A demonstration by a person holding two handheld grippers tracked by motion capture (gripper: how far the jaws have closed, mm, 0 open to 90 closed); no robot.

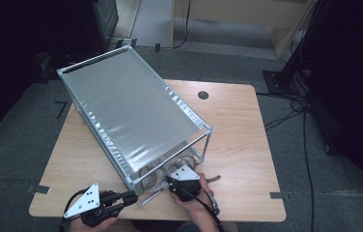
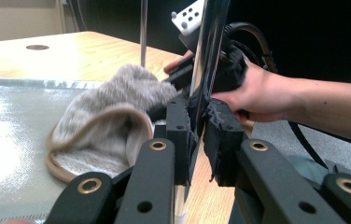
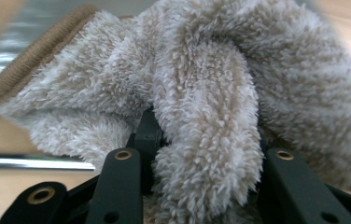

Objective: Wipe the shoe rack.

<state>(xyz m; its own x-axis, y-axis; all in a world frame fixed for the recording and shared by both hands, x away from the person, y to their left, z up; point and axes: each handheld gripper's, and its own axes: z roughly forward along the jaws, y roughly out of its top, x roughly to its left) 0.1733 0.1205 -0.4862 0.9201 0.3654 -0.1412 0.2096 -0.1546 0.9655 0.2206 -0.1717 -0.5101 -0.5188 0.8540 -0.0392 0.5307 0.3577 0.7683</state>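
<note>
Both grippers clamped: the left on a rack post, the right on a fleece slipper.

In the left gripper view the left gripper [image 2: 197, 128] has its pads pressed on the shiny upright post [image 2: 209, 51] of the metal rack [image 1: 136, 113], at centre frame. In the right gripper view the right gripper [image 3: 201, 154] pinches a thick fold of the beige fleece slipper [image 3: 201, 93], which bulges over both jaws. In the high view the left hand [image 1: 95, 223] lies low at the bottom left, pointing right toward the rack's near corner; the right hand [image 1: 194, 203] reaches up from bottom centre under the rack's top shelf, with the slipper on the lower tier. The rack sits on the wooden table [image 1: 247, 140]. No readable writing is visible.
</note>
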